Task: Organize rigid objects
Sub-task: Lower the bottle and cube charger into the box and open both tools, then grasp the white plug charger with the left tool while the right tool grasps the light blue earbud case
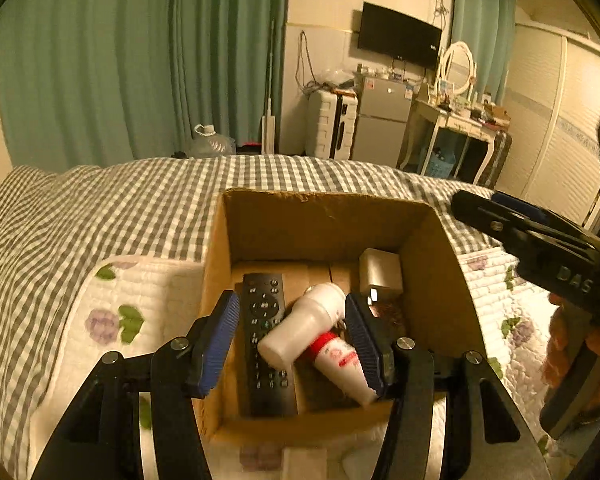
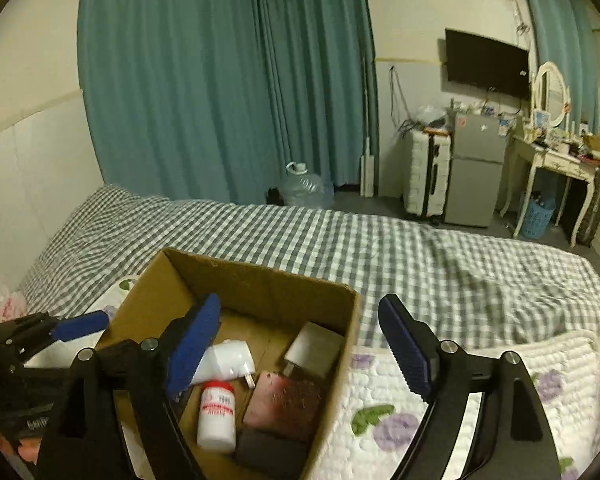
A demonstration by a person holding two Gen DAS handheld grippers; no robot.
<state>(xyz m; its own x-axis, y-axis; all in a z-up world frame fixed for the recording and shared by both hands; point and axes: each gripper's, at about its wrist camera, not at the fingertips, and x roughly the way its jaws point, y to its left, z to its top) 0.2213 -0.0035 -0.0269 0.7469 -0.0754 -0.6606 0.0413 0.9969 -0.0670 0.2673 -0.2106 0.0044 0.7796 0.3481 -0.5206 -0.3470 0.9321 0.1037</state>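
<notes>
An open cardboard box [image 1: 320, 216] [image 2: 256, 276] sits on the bed. In it lie a black remote [image 1: 265, 344], a white bottle [image 1: 304, 326] [image 2: 228, 360], a white bottle with a red label [image 1: 342, 360] [image 2: 217, 412], a white square-capped bottle [image 1: 381, 272] [image 2: 314, 348] and a reddish flat bottle [image 2: 284, 400]. My left gripper [image 1: 292, 340] is open and empty, hanging over the box. My right gripper [image 2: 300, 352] is open and empty above the box's right wall; it also shows in the left wrist view [image 1: 520, 228].
The box rests on a white floral quilt [image 1: 132, 312] [image 2: 460, 392] over a grey checked bedspread [image 1: 120, 208] [image 2: 440, 256]. Beyond the bed are green curtains, a water jug [image 2: 306, 188], a suitcase, a small fridge [image 2: 474, 168] and a dressing table.
</notes>
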